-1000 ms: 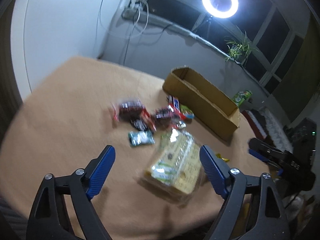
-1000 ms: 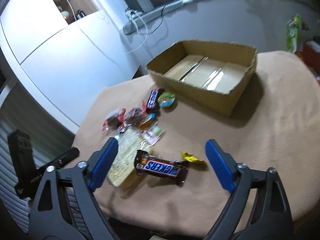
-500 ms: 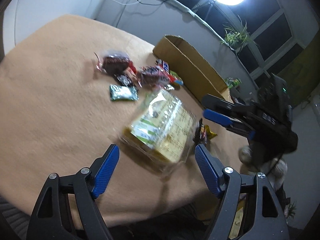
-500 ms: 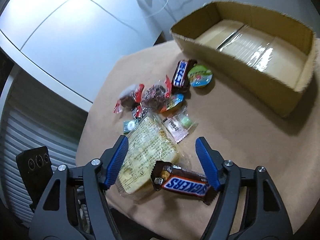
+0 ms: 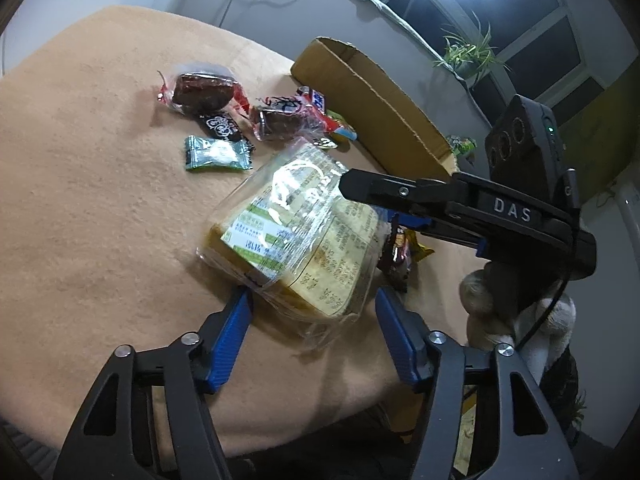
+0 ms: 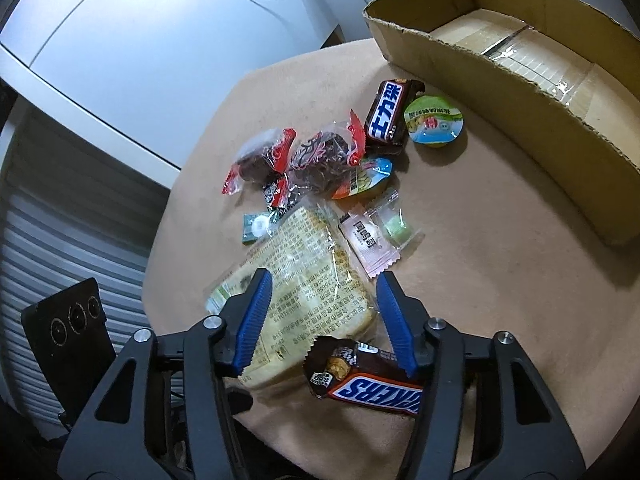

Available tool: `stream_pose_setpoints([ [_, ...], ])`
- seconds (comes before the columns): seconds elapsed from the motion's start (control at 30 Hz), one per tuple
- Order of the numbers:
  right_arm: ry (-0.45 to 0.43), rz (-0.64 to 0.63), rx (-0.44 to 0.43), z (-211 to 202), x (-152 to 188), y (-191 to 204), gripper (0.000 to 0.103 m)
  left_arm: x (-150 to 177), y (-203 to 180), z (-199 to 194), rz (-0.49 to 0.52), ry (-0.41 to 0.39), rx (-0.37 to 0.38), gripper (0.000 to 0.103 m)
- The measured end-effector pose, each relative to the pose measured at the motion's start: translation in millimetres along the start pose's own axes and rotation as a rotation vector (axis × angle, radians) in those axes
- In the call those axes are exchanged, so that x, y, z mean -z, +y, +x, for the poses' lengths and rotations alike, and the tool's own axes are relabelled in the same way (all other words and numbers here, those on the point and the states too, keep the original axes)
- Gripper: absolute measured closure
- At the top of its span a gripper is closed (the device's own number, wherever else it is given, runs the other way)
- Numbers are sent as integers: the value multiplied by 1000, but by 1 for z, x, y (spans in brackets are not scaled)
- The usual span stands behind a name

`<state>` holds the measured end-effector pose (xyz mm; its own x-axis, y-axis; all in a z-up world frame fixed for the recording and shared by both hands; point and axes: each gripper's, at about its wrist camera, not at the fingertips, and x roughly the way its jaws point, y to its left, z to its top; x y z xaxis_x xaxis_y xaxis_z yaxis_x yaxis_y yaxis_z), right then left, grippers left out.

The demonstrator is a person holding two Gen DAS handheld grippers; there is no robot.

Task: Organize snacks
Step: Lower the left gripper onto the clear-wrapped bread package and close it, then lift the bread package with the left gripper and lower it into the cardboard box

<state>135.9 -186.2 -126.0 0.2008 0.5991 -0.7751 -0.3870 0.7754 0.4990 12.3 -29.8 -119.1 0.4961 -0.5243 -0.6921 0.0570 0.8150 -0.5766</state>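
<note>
My left gripper (image 5: pixel 312 312) and right gripper (image 6: pixel 320 300) both straddle the one clear-wrapped bread pack (image 5: pixel 296 236) near the front edge of the table (image 5: pixel 92 208), approaching it from different sides. Each pair of blue ribbed jaws has just been narrowing to about half span with the crinkly film between them; I cannot tell whether the pads press it yet. Beside the right gripper lies one glossy brown Snickers bar (image 6: pixel 372 380), and a second brown bar (image 6: pixel 390 112) sits farther off by one round foil-lidded jelly cup (image 6: pixel 434 120). Two red-ended clear packs (image 6: pixel 304 152) of dark cake sit in the cluster, with one teal candy (image 5: pixel 218 154) and one pale pink sachet (image 6: pixel 368 240). One open cardboard box (image 6: pixel 520 92), rough-edged and taped inside, stands at the table's far side on the tan, fuzzy cloth.
</note>
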Motion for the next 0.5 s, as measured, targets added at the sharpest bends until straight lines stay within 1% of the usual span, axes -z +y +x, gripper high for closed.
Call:
stream_pose_setpoints([
  [0.07,3,-5,3,1,2,2,51,0,1,0,7,-9,-14,47],
  [0.23,-2,-23,13,2,5,8,58,-5,-2,-1,44,-47,-68,47],
  [0.4,-16,-45,17,0,6,18,59,-8,-5,-9,83,-84,-115,47],
  [0.5,-34,-52,18,-4,6,23,59,-10,-7,-14,101,-103,-130,47],
])
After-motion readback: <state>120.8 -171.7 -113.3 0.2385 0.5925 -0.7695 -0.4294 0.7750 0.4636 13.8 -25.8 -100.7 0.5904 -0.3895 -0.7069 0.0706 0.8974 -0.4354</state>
